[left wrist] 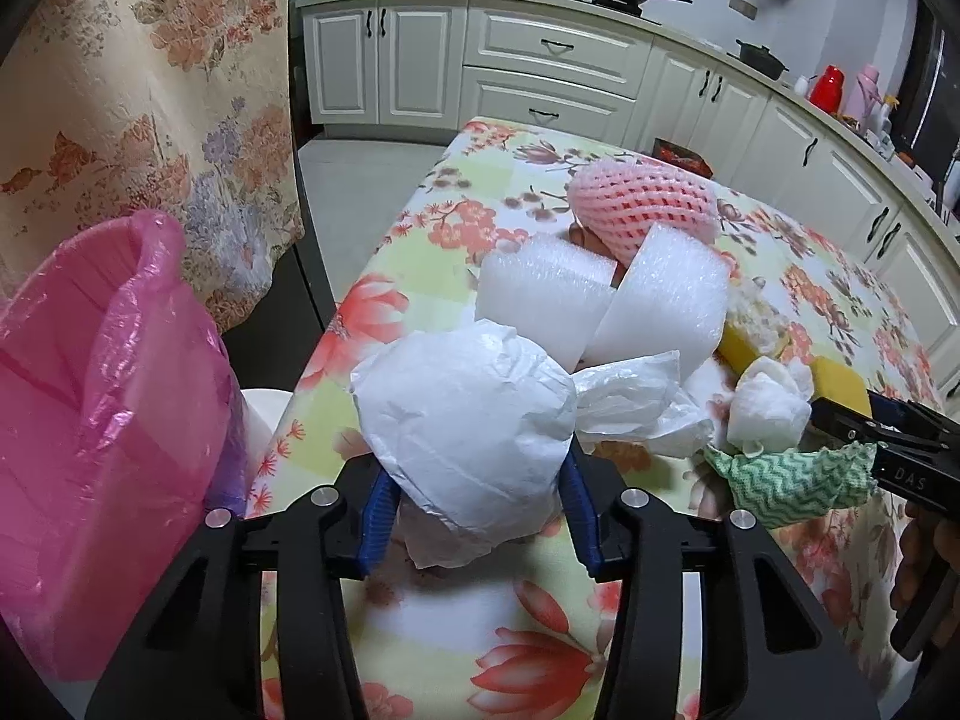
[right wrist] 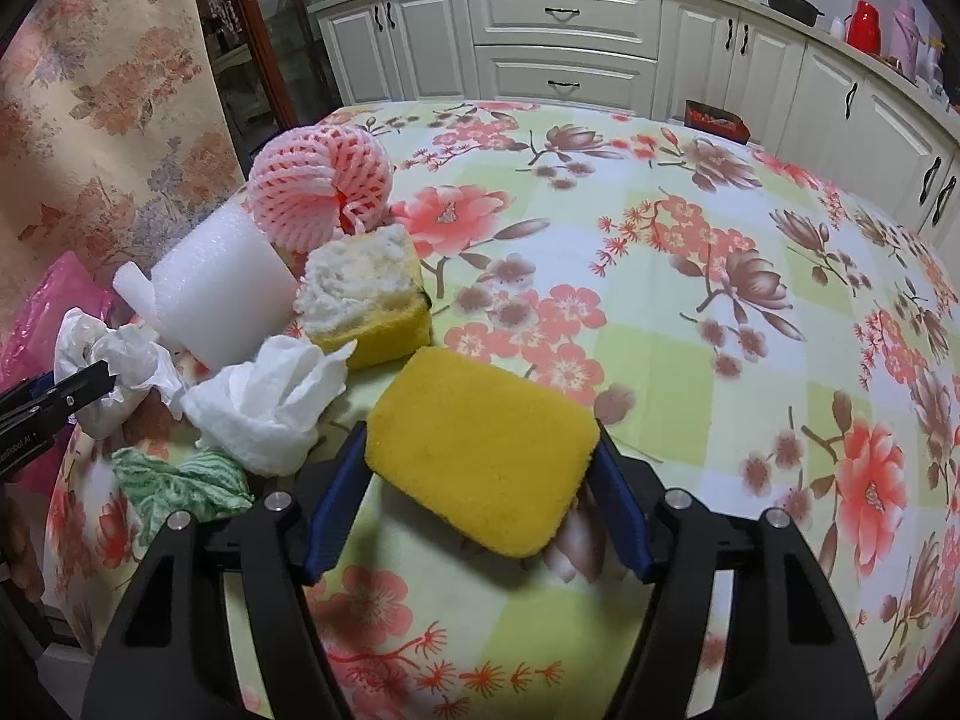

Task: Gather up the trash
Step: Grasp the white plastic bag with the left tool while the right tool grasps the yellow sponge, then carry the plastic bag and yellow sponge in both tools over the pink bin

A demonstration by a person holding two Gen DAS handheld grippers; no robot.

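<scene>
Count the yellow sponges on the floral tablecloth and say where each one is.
2. A clean yellow rectangular sponge sits between the right gripper jaws. A worn yellow sponge with a frayed white top lies just beyond it, beside the white foam roll. Others may hide under the pile.

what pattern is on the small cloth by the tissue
Green and white zigzag stripes on the cloth; clearest in the left wrist view.

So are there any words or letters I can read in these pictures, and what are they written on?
"DAS": white letters on the right gripper, seen from the left wrist camera.
A line of white print runs along the left gripper at the edge of the right wrist view; too small and cut off to read.
The dark box on the table's far edge has a red pattern, no readable words.
</scene>
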